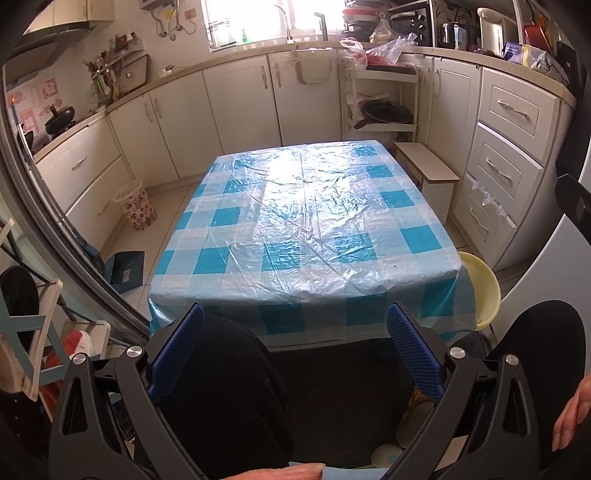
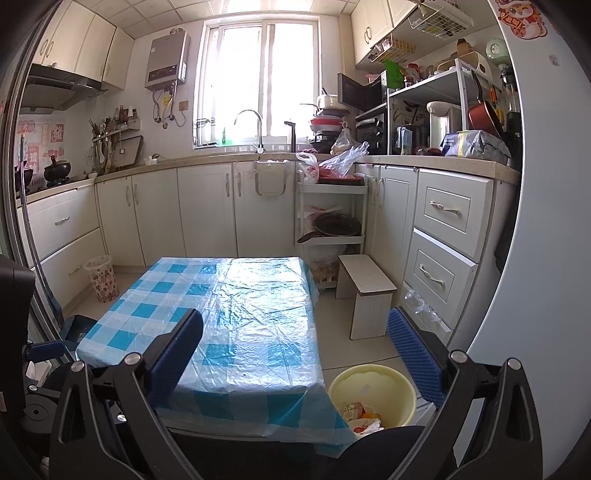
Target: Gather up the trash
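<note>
Both the left gripper [image 1: 295, 339] and right gripper [image 2: 295, 347] are held wide-fingered, empty, before the checked desk [image 2: 258, 325]; trash [image 2: 364, 415] is seen in the yellow bin [image 2: 371, 380].

The yellow bin [image 1: 480, 291] is half hidden behind the table [image 1: 306, 206] corner in the left view; its contents [image 2: 364, 417] are partly covered by a dark knee [image 2: 384, 450] in the right view, too crumpled to ID. Sticker text [image 2: 521, 16] is cut off at the edge.
</note>
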`<action>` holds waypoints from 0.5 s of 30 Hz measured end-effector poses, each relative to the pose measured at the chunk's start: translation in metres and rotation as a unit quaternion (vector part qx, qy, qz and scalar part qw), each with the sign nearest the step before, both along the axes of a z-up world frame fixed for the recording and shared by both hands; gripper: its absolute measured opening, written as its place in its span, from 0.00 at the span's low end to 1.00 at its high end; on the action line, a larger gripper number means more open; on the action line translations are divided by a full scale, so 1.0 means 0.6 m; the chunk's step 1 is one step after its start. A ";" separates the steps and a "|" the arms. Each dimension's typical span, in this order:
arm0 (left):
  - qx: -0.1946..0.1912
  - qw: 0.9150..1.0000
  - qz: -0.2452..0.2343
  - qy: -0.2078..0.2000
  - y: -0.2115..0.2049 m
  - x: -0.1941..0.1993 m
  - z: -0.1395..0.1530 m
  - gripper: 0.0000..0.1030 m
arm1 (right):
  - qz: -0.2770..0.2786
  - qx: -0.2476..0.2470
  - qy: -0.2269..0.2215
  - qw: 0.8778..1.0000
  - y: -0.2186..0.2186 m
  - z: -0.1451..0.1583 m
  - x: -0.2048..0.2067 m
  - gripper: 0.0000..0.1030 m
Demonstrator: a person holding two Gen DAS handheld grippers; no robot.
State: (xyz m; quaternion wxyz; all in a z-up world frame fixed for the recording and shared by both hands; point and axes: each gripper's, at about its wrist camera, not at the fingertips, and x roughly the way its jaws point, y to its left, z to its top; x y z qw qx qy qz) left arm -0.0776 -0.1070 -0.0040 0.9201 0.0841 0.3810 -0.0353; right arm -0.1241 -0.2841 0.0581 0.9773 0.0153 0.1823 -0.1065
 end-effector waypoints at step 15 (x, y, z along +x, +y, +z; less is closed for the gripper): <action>-0.002 1.000 0.007 0.000 0.002 0.000 -0.003 0.93 | 0.001 -0.001 0.002 1.000 0.002 -0.004 0.001 0.93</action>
